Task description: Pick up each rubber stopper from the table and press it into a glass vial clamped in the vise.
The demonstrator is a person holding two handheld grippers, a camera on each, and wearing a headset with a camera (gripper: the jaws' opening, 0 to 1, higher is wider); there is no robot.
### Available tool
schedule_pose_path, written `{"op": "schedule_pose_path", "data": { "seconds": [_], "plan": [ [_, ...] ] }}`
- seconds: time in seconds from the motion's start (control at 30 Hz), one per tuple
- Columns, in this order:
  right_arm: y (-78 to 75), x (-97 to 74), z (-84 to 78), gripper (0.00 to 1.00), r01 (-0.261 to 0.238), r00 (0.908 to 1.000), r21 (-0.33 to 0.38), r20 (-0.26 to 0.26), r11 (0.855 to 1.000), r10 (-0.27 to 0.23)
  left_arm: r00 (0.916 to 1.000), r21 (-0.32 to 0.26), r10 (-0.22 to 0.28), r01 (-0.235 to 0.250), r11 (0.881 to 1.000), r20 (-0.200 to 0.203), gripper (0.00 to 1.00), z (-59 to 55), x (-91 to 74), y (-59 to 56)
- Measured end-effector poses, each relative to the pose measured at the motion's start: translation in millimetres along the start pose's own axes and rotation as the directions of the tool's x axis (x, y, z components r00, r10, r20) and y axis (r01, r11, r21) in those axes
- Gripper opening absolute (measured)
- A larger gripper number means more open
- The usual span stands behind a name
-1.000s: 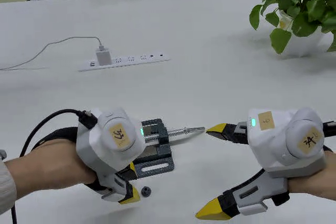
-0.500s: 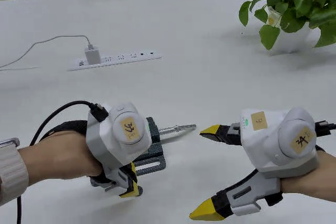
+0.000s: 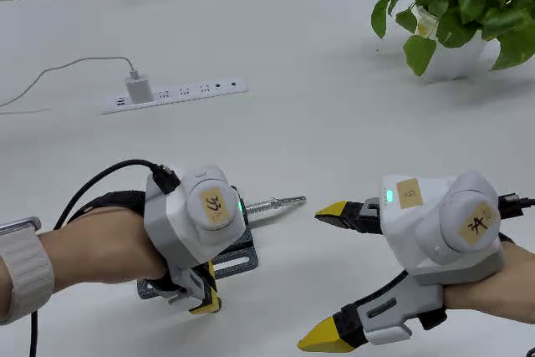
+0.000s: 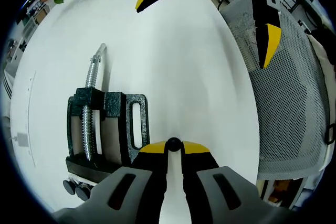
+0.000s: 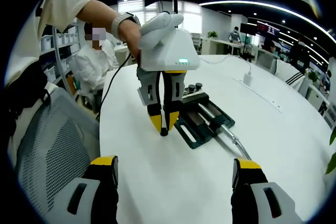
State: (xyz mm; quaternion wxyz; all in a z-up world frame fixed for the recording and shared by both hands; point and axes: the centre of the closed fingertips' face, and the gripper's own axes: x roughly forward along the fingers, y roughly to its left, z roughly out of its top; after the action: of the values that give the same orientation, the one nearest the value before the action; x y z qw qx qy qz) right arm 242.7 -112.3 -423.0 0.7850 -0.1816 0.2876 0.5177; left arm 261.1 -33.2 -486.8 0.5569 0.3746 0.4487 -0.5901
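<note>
The left gripper (image 4: 173, 149) has its yellow-tipped jaws clamped on one small black rubber stopper (image 4: 172, 143), low at the white table (image 4: 210, 77) just beside the dark cast-metal vise (image 4: 105, 124). In the left gripper view the vise lies at nine to ten o'clock of the stopper, its threaded steel screw (image 4: 93, 77) running toward twelve. Two dark round tops (image 4: 75, 188) at eight o'clock are probably vials, but are too small to confirm. The right gripper (image 3: 328, 277), jaws wide apart and empty, stands at three o'clock of the vise in the head view, farther off than the left.
</note>
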Motion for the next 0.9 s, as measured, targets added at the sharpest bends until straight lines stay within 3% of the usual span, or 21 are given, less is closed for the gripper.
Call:
{"op": "schedule_pose_path", "data": {
  "seconds": [0.33, 0.53, 0.67, 0.77, 0.83, 0.9],
  "plan": [
    [5.2, 4.6, -0.3, 0.88, -0.019, 0.9998, 0.002, 0.003, 1.000, 0.019, 0.9997, -0.011, 0.012, -0.012, 1.000, -0.019, 0.06, -2.7, 1.3, -1.2],
    [6.4, 9.5, 4.6, 0.87, -0.033, 0.9994, -0.007, 0.006, 0.999, 0.034, 0.9997, -0.061, 0.021, -0.022, 0.998, -0.014, 0.06, -2.8, -0.1, 1.2],
    [6.5, 10.3, 6.0, 0.87, -0.033, 0.9994, -0.008, 0.010, 0.999, 0.033, 0.9994, -0.124, 0.026, -0.023, 0.992, 0.021, 0.05, -1.8, -1.5, 3.4],
    [5.8, 10.7, 6.5, 0.86, -0.029, 0.9995, -0.003, 0.014, 1.000, 0.029, 0.9945, -0.225, 0.020, 0.004, 0.974, 0.103, 0.05, 2.3, -6.1, 3.5],
    [5.9, 11.2, 7.6, 0.86, -0.028, 0.9994, 0.004, 0.020, 1.000, 0.028, 0.9810, -0.333, 0.031, 0.035, 0.942, 0.192, 0.05, 7.4, -11.0, 6.1],
    [6.4, 12.4, 11.5, 0.86, -0.031, 0.9988, 0.034, 0.040, 0.999, 0.029, 0.9573, -0.433, 0.036, 0.095, 0.896, 0.287, 0.05, 12.2, -16.4, 7.3]
  ]
}}
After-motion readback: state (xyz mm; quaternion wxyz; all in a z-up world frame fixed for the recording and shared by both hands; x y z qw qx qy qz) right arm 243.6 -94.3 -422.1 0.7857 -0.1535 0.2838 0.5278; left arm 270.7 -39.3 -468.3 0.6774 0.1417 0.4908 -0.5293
